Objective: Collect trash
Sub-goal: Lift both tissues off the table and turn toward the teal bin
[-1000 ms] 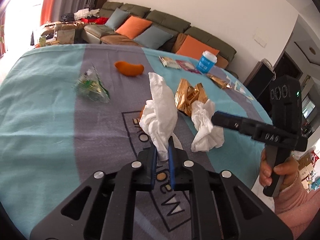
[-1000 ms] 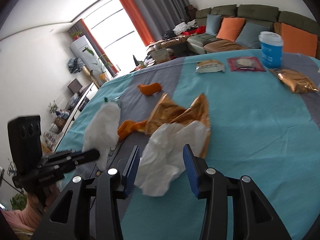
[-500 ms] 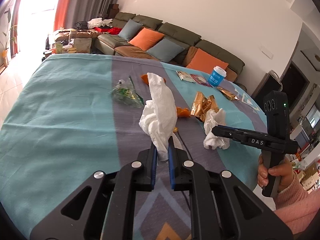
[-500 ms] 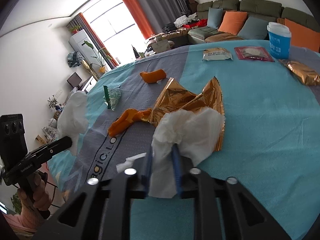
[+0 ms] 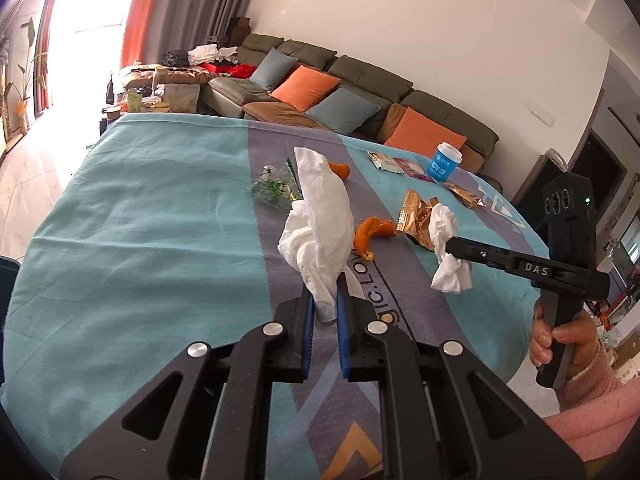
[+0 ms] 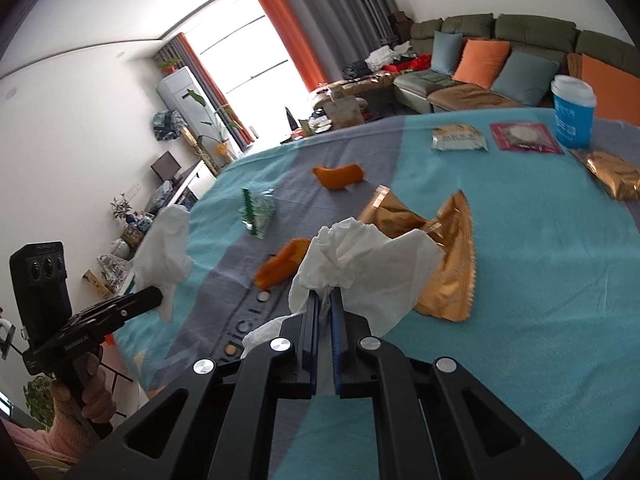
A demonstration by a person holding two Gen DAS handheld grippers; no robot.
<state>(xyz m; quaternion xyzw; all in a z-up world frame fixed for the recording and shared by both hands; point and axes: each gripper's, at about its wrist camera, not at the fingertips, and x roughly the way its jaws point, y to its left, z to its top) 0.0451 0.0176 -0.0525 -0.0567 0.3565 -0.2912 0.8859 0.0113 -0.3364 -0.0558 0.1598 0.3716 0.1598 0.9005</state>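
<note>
My left gripper (image 5: 324,298) is shut on a long white tissue (image 5: 320,224) that stands up from its pads above the teal and grey tablecloth (image 5: 140,248). My right gripper (image 6: 325,298) has its jaws closing tight on a second crumpled white tissue (image 6: 372,264), and the pads press on it. In the left wrist view that right gripper (image 5: 450,246) holds its tissue (image 5: 446,240) just above the cloth. Behind it lie a torn gold wrapper (image 6: 444,248) and an orange peel (image 6: 280,268).
A clear green-printed wrapper (image 6: 258,212) and another orange peel (image 6: 340,176) lie further back. Two snack packets (image 6: 458,138), a blue paper cup (image 6: 572,112) and a gold packet (image 6: 612,172) sit at the far right. A sofa (image 5: 340,88) stands beyond the table.
The right gripper's jaws went from wide around the crumpled tissue to shut on it. The left gripper, still holding its tissue, drew back from the table's middle.
</note>
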